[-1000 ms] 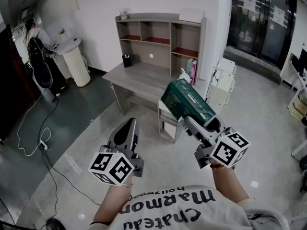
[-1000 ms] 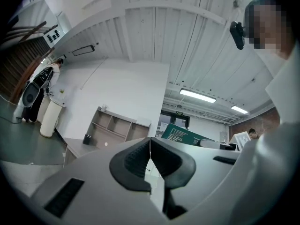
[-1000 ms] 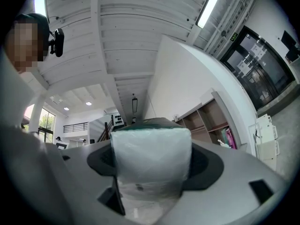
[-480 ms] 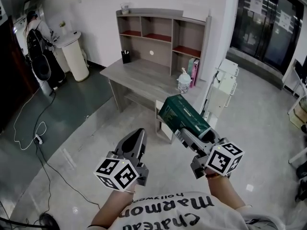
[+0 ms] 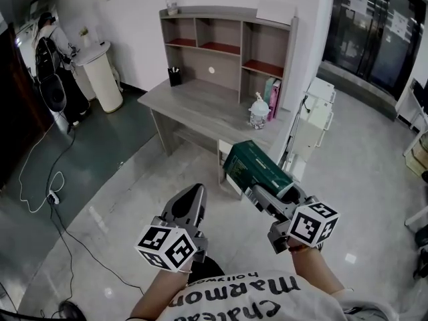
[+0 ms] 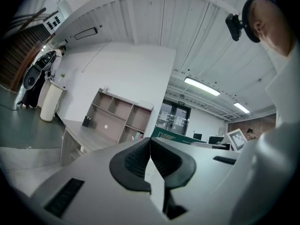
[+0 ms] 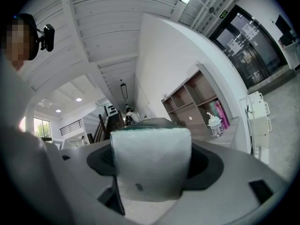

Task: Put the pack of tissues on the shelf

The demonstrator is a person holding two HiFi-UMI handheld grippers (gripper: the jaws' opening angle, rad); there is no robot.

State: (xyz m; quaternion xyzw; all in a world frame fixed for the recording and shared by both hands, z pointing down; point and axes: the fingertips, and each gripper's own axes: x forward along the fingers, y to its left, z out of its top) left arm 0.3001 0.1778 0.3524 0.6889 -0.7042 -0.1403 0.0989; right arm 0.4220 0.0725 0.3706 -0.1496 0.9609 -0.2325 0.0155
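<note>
A dark green pack of tissues (image 5: pixel 257 167) sticks out ahead of my right gripper (image 5: pixel 262 191), whose jaws are shut on its near end. In the right gripper view the pack's pale end (image 7: pixel 152 161) fills the gap between the pads. The grey shelf (image 5: pixel 227 45) stands on the back of a grey desk (image 5: pixel 200 105), ahead of and above both grippers. My left gripper (image 5: pixel 188 204) hangs beside the right one, shut and holding nothing; its pads (image 6: pixel 140 161) meet in the left gripper view, where the shelf (image 6: pixel 117 118) shows far off.
On the desk stand a clear bottle (image 5: pixel 258 110), a black pen cup (image 5: pixel 174 76) and books (image 5: pixel 272 93) in a lower shelf bay. A white cabinet (image 5: pixel 314 122) is right of the desk, a white bin (image 5: pixel 105 79) to its left, cables (image 5: pixel 47 192) on the floor.
The desk and shelf have drawn nearer and lower in the head view. Both grippers sit a little lower in the frame; the right one still grips the pack.
</note>
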